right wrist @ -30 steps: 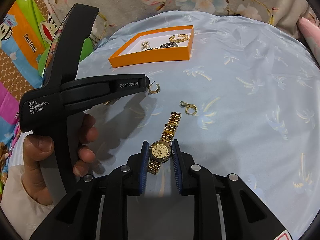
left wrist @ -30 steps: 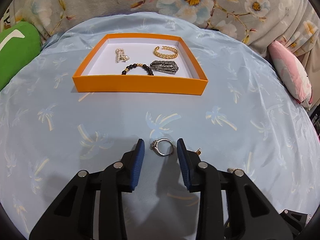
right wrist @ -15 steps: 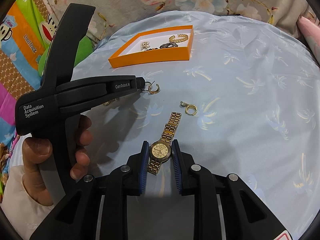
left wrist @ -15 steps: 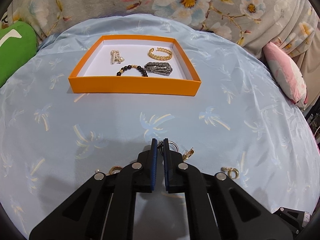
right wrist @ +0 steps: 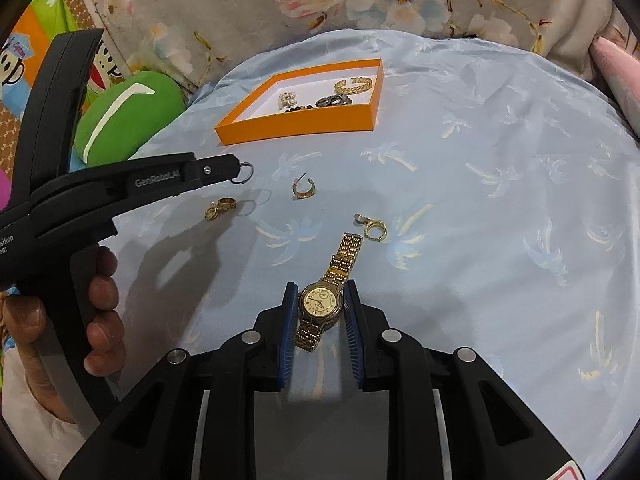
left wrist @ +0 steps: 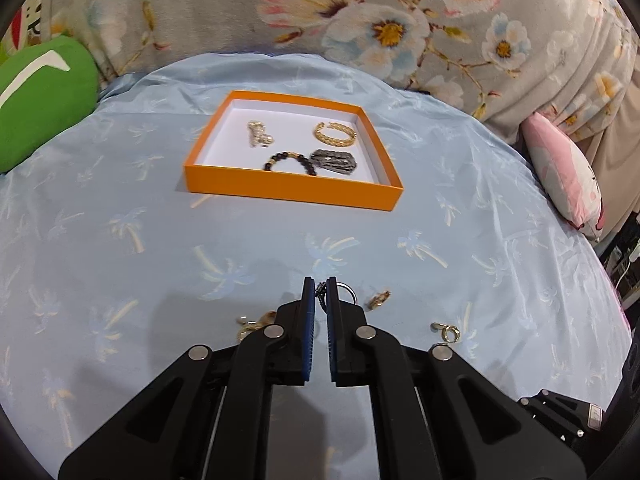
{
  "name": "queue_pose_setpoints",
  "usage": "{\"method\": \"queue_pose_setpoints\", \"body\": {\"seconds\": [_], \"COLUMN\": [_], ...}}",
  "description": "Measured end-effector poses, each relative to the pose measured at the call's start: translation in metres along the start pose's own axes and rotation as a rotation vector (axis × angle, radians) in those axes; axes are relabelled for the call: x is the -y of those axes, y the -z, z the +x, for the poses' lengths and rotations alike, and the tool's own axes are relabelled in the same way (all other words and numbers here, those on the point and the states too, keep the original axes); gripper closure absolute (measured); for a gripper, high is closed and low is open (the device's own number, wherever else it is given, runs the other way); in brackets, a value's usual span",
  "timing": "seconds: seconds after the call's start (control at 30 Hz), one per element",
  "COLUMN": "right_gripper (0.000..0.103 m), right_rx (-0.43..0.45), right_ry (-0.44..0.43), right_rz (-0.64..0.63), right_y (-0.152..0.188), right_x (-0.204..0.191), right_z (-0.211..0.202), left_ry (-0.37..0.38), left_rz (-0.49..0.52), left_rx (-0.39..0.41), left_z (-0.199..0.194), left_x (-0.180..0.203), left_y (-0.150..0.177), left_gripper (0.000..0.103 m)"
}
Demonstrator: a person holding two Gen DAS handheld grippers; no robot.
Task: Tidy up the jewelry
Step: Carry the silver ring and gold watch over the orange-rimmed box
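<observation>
Partly hidden: ring (left wrist: 345, 291) behind left gripper (left wrist: 320, 292) jaws.

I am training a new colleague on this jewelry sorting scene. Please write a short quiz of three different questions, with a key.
1. True or false: the left gripper is shut on the silver ring.
2. How many jewelry pieces lie in the orange box?
3. What sits between the pads of the right gripper? A) gold watch B) gold hoop earring C) black bead bracelet

Key: 1 true; 2 four; 3 A
</observation>
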State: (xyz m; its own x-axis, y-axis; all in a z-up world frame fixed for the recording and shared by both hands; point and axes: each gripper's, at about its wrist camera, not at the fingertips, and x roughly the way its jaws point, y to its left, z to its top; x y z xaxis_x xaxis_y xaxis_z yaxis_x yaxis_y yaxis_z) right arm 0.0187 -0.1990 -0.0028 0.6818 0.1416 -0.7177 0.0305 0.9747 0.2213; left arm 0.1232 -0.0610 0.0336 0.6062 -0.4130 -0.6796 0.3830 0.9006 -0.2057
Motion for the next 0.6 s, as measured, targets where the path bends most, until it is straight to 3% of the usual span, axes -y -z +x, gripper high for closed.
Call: {"method": "queue_pose_setpoints", "body": {"seconds": [0.37,0.6], "right_gripper": [0.082,0.082], "right_rx": [0.059,0.137], "right_ry": [-0.008,-0.018], "right_rz": [0.001,-0.031], "right_y": [-0.03,-0.08], "right_x": [-0.003,-0.009], "right_z": [-0.015,-0.022], "left_ry": [-0.052,-0.058], "left_rz": [-0.036,-0.022], "left_rx": [0.034,0.071], "left_z": [-0.027,-0.034], "left_x": [-0.037,-0.044], "left_y": [-0.01,-0.034], "left_gripper": [0.098,0.098]}}
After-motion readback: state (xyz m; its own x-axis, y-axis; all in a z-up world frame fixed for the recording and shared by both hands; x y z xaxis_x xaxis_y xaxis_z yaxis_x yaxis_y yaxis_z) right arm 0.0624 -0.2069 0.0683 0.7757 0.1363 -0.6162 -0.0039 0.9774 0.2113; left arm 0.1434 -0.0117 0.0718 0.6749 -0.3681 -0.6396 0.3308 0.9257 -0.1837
